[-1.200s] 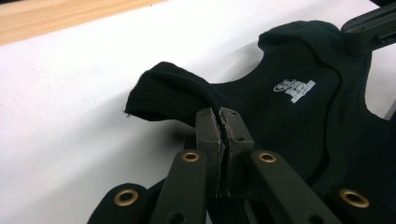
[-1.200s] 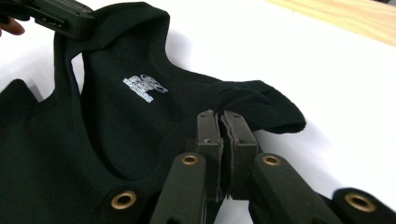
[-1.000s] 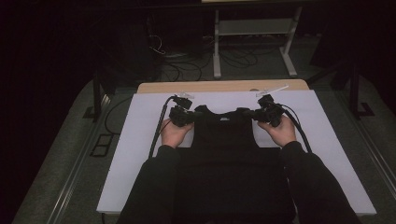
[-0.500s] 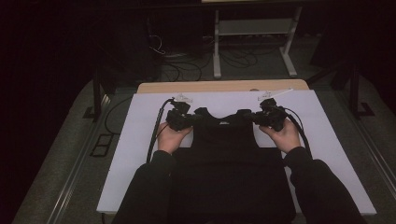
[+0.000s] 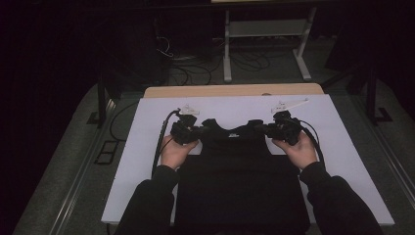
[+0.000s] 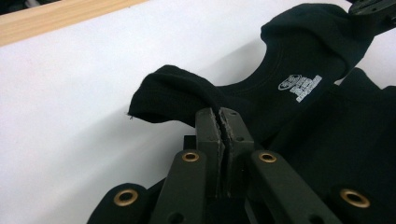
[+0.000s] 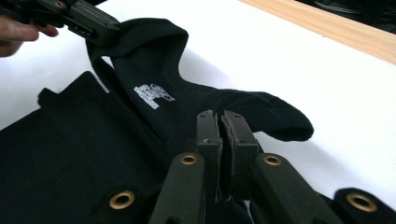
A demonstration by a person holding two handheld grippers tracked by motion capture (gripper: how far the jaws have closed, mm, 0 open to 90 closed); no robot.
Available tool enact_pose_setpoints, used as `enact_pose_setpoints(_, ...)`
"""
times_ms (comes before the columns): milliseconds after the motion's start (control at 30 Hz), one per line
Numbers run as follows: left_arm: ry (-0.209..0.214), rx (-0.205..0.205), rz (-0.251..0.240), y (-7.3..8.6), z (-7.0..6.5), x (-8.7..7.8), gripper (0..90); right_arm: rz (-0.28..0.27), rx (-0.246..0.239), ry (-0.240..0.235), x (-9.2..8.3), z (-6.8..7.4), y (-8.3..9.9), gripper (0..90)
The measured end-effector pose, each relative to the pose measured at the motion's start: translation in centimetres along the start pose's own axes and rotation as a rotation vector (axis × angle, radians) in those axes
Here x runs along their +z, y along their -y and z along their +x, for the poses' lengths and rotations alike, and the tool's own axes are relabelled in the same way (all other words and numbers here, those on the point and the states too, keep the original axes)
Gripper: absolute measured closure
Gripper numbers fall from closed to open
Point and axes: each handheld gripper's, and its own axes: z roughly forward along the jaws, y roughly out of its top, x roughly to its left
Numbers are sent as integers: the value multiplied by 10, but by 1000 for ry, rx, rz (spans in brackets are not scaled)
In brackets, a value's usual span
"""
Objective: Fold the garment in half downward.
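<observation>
The white print (image 6: pixel 300 85) inside the shirt (image 5: pixel 240 186) collar is too blurred to read; the shirt's bottom hem is cut off by the high view's lower edge.

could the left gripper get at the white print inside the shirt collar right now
Probably not as things stand: the left gripper is shut on the black shirt shoulder. The white print lies uncovered nearby, but reaching it means letting go.

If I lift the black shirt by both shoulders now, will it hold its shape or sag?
Probably sag: the black shirt is soft knit, its shoulder already bunching where the left gripper pinches it. It looks light, and the right gripper seems closed firmly, so slipping seems unlikely.
</observation>
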Motion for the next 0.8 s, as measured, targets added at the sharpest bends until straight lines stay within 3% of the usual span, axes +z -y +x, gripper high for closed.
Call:
enact_pose_setpoints(133, -4, -28, 15, 6, -4, 0, 864, -5, 1, -12, -3, 4, 5, 845)
enact_pose_setpoints(800, 47, -31, -6, 32, -20, -17, 863, 10, -5, -55, -15, 24, 36, 845)
